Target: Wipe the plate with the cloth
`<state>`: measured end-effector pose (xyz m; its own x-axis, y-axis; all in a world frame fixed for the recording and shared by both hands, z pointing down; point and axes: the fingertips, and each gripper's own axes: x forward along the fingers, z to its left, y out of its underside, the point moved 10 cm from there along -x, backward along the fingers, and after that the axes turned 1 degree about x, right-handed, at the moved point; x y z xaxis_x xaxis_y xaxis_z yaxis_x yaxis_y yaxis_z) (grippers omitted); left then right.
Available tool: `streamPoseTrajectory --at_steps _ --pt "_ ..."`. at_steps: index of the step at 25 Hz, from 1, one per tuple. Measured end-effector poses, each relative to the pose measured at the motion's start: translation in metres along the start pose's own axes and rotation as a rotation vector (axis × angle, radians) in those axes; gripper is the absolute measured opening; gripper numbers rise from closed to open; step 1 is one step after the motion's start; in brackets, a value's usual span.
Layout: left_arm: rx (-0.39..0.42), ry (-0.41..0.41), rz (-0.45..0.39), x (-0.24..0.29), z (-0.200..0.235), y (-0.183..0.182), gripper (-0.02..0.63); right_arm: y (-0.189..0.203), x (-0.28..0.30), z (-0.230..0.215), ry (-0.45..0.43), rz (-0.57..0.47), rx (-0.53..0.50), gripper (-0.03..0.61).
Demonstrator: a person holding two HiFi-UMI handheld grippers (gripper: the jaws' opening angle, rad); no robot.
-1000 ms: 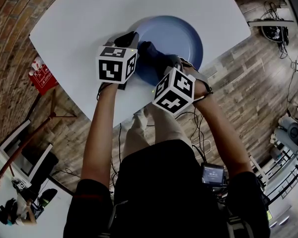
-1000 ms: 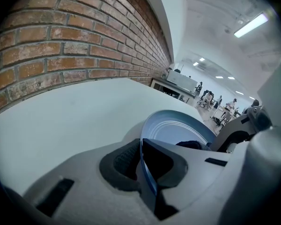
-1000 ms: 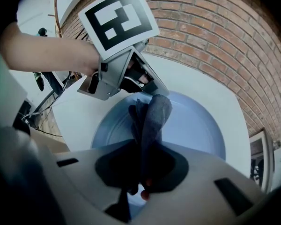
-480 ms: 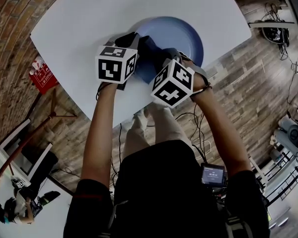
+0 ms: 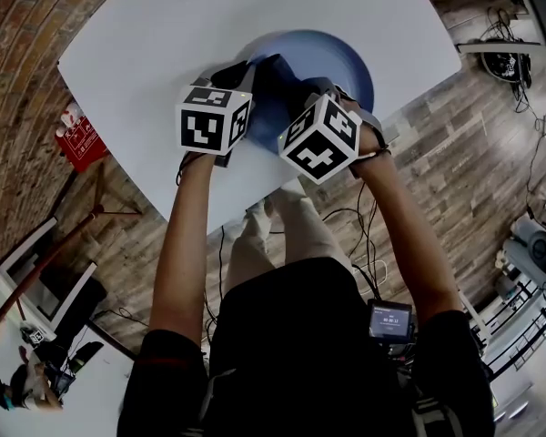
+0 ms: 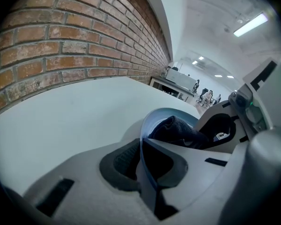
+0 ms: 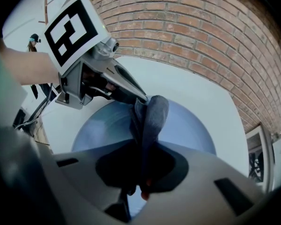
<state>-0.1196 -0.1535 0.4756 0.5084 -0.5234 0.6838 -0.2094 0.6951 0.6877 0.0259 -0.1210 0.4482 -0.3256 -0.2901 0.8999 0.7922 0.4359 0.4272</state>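
Gripped plate [image 6: 152, 121] by its rim between fingers [image 6: 117, 161] of L gripper [image 6: 143, 165]: pads tight on both faces of the rim, no gap btwn pad and rim. Pinched cloth [image 7: 152, 111] between fingers [image 7: 171, 165] of R gripper [image 7: 141, 170]: jaws closed on a dark fold, w/ fabric sticking out past the tips.

Noted brick wall [image 6: 61, 46] along table's far side in both gripper views. Saw table [image 5: 209, 16], white w/ rounded corners, filling upper part of head view. Found plate, blue and round, close to table's near edge, toward its right corner, approx. half hidden under both grippers. Couldn't tell whether plate lay flat or was tipped up at the held rim. Found cloth, dark blue, bunched on plate's near-left part, just beside L gripper's tips and reaching up along its jaw in R gripper view. Saw grippers side by side over table's near edge, marker cubes almost touching. Spotted small red item [image 5: 77, 142] on floor off table's left corner; print on it too small to read.
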Motion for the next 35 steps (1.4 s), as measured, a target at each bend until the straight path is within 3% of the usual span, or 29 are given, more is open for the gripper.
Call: streamPoseTrajectory --at_steps 19,35 --pt "0.002 0.001 -0.001 0.002 -0.003 -0.002 0.032 0.017 -0.007 -0.037 0.102 0.022 0.066 0.055" --pt "-0.018 -0.007 -0.002 0.001 -0.003 -0.001 0.032 0.050 -0.024 -0.035 0.103 0.085 0.074 0.055"
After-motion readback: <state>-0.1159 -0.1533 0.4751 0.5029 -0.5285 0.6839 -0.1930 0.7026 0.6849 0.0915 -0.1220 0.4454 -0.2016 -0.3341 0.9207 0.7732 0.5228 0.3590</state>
